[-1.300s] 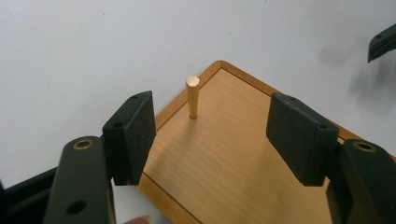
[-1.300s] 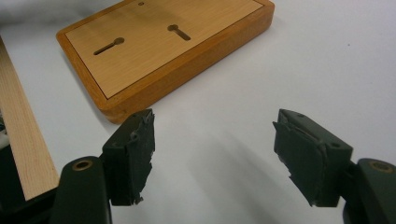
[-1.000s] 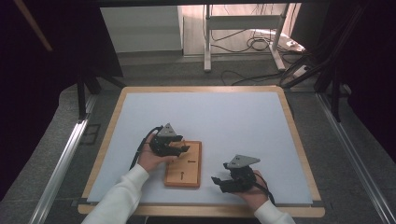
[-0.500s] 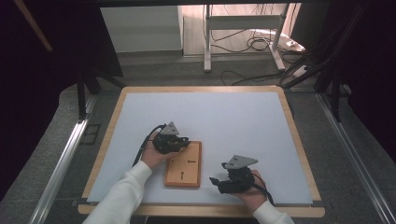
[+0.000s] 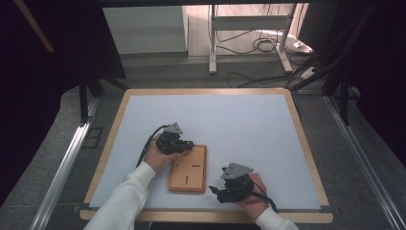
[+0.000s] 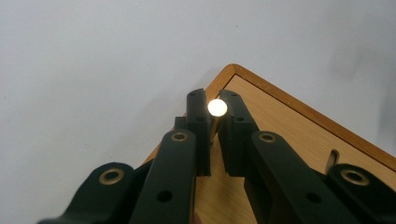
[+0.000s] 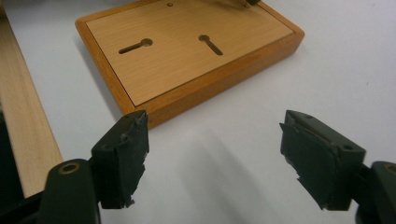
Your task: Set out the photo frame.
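A flat wooden board [image 5: 188, 168] with two keyhole slots [image 7: 135, 45] lies on the white mat. My left gripper [image 5: 189, 143] is at the board's far left corner [image 6: 280, 126]. Its jaws have just been closing and now stand shut on a small peg [image 6: 217, 107] with a pale round end. My right gripper [image 5: 215, 189] rests on the mat off the board's near right corner [image 7: 187, 51]. In the right gripper view that gripper [image 7: 212, 140] is open. Its jaws have just been opening further, with nothing but bare mat between them.
The white mat [image 5: 239, 120] covers a table with a wooden rim [image 5: 306, 143], and the rim's near strip [image 7: 23, 140] runs close beside the right gripper. Beyond the table are a dark floor, cables [image 5: 261, 45] and metal stand legs [image 5: 213, 43].
The left gripper's jaws look narrower than a second ago. Both hands stay about where they were, and the board has not shifted.
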A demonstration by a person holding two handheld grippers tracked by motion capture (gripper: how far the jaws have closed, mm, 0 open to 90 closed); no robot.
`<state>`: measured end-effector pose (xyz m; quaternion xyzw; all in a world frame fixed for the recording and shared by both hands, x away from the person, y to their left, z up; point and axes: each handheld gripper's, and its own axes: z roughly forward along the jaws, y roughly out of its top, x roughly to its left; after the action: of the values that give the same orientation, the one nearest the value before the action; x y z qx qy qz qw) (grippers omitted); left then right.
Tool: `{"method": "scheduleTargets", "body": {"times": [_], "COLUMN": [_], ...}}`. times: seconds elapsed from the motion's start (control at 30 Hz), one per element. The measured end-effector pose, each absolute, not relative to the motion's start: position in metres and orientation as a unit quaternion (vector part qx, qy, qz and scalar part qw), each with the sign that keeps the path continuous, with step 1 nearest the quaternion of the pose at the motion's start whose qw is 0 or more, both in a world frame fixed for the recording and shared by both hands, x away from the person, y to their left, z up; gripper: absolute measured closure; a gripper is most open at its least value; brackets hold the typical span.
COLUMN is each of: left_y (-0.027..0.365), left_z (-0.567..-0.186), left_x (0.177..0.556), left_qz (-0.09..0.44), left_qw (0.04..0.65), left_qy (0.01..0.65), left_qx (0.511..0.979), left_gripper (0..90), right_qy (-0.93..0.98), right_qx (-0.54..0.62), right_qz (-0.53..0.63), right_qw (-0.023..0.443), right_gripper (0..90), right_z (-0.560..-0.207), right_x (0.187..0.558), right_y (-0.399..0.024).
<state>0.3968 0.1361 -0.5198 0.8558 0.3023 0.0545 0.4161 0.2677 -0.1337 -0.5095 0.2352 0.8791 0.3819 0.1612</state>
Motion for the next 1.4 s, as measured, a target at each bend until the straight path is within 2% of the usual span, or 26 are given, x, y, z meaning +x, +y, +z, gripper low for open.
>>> {"method": "scheduleTargets", "body": {"times": [0.47, 0.8, 0.83, 1.1, 1.4], "left_y": [0.14, 0.141, 0.141, 0.141, 0.139], "left_z": [-0.516, -0.515, -0.515, -0.515, -0.515], "left_x": [0.413, 0.419, 0.42, 0.421, 0.418], "left_qz": [-0.007, -0.028, -0.028, -0.026, -0.005], "left_qw": [0.406, 0.403, 0.402, 0.405, 0.405], "left_qy": [0.321, 0.325, 0.325, 0.326, 0.329], "left_qx": [0.856, 0.855, 0.855, 0.854, 0.853], "left_gripper": [83.3, 83.0, 83.1, 84.0, 82.4], "right_qy": [0.897, 0.902, 0.9, 0.888, 0.882], "right_qx": [0.179, 0.144, 0.139, 0.106, 0.099], "right_qz": [0.353, 0.317, 0.311, 0.306, 0.311], "right_qw": [0.199, 0.255, 0.273, 0.325, 0.339], "right_gripper": [15.9, 14.1, 14.7, 19.0, 28.2], "right_z": [-0.515, -0.527, -0.528, -0.526, -0.521], "right_x": [0.257, 0.258, 0.259, 0.255, 0.255], "right_y": [-0.095, -0.065, -0.061, -0.055, -0.057]}}
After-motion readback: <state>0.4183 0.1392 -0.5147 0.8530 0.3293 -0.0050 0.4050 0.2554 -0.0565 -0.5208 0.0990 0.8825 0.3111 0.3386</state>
